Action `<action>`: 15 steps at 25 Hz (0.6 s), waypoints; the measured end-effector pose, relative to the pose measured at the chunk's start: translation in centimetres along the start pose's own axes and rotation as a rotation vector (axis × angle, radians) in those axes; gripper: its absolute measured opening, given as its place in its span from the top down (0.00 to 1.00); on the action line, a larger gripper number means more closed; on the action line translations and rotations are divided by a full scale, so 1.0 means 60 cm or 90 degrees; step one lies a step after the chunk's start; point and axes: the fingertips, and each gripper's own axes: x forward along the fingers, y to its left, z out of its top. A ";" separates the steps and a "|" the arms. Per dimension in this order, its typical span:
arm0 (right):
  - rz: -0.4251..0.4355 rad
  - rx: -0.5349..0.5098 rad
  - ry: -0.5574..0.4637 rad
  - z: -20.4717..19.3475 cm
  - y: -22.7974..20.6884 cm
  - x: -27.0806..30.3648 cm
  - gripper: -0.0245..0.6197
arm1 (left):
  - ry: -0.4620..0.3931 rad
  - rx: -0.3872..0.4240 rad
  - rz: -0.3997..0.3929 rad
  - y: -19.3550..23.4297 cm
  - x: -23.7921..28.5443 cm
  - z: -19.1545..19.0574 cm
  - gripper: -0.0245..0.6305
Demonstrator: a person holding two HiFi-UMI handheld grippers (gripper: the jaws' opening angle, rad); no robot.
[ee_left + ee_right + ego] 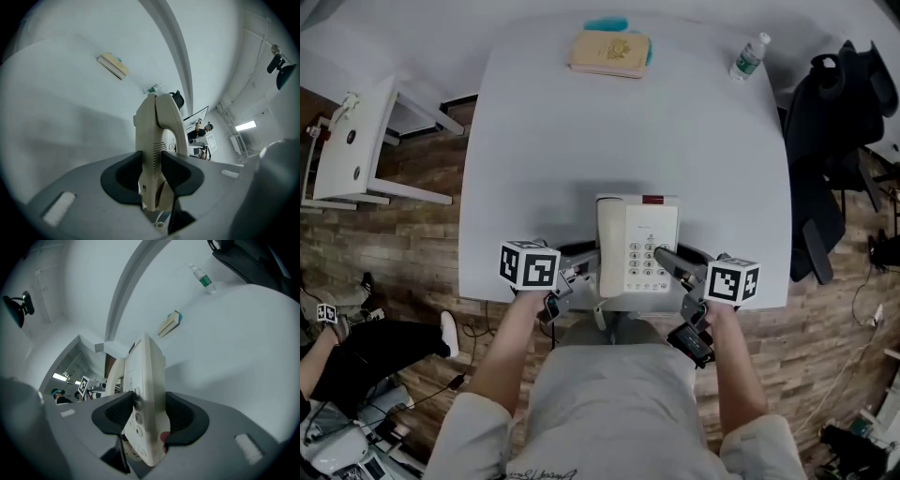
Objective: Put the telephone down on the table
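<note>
The telephone (637, 246) is cream, the table (544, 141) white; beyond the telephone, a tan book (609, 53) and green-labelled bottle (749, 57).

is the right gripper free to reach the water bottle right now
Probably not: the right gripper is clamped on the telephone, and the bottle stands far across the table.

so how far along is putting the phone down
Done: the telephone is over the near edge of the table. In hand: the left gripper and right gripper each clamp one side; its shadow suggests it isn't resting yet. Left: lower it flat, then open both grippers.
</note>
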 end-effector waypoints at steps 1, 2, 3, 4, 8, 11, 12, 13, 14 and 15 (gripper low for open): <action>-0.001 0.001 -0.001 0.000 -0.002 0.001 0.61 | 0.000 -0.001 -0.001 0.002 0.001 0.001 0.74; -0.001 0.002 -0.001 0.000 -0.004 0.001 0.61 | 0.000 -0.001 -0.002 0.003 0.002 0.001 0.74; -0.001 0.003 -0.001 0.001 -0.005 0.002 0.61 | 0.001 -0.002 -0.002 0.005 0.003 0.001 0.74; -0.001 0.003 -0.002 0.001 -0.006 0.002 0.61 | 0.002 -0.002 -0.003 0.006 0.004 0.001 0.74; 0.000 0.011 0.003 -0.002 -0.015 0.006 0.61 | 0.010 -0.006 -0.003 0.012 0.011 0.000 0.74; 0.001 0.024 0.006 0.000 -0.027 0.012 0.61 | 0.018 -0.009 0.000 0.023 0.020 0.004 0.74; 0.002 0.029 0.007 0.002 -0.032 0.016 0.61 | 0.021 -0.011 0.001 0.029 0.023 0.008 0.74; 0.002 0.035 0.009 0.005 -0.038 0.023 0.61 | 0.024 -0.013 0.001 0.036 0.027 0.013 0.74; 0.002 0.040 0.010 0.008 -0.044 0.029 0.61 | 0.027 -0.016 0.001 0.044 0.031 0.018 0.74; 0.002 0.044 0.013 0.010 -0.049 0.035 0.61 | 0.030 -0.018 0.001 0.051 0.034 0.021 0.74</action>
